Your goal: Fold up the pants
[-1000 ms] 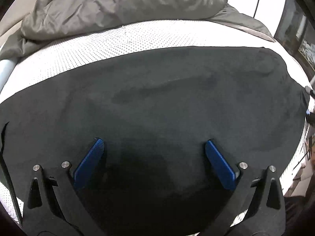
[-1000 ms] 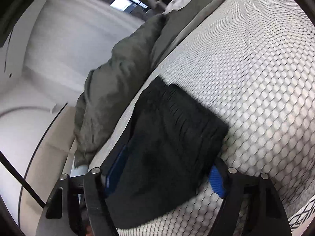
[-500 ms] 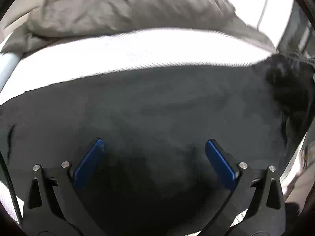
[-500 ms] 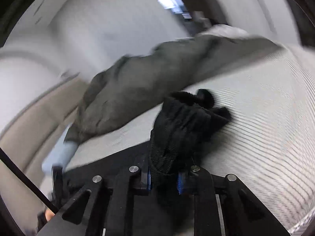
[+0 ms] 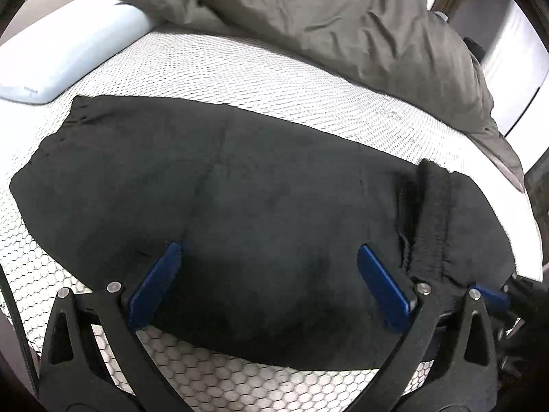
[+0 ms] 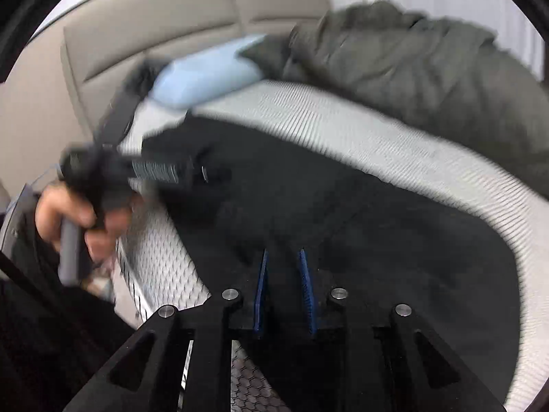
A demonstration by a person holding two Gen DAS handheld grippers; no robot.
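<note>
Pillow: the pale blue pillow (image 5: 61, 58) lies at the far left of the bed (image 5: 240, 68), just beyond the left end of the black cloth; whether they touch I cannot tell.
Hand: in the right wrist view the person's left hand (image 6: 65, 219) is at the left edge, blurred, gripping a handle, with the beige headboard (image 6: 164, 31) behind it.
Left claw: the left claw (image 5: 269, 274) stands wide open over the near edge of the cloth. Its blue pads (image 5: 154, 288) are far apart and grip nothing.
Pants: the black pants (image 5: 257, 189) lie spread flat across the honeycomb-patterned mattress, running from the pillow end on the left to the right edge of the left wrist view.
Waistband: the gathered waistband (image 5: 432, 213) lies doubled over on top of the cloth at its right end, just right of the left claw's right pad.
Right claw: the right claw (image 6: 283, 288) is over the cloth with only a narrow gap between its pads, and its jaws have just been opening. Black cloth shows in the gap; whether the pads press on it I cannot tell.
Duvet: the grey duvet (image 5: 343, 24) is heaped along the far right side of the bed, apart from the pants.
</note>
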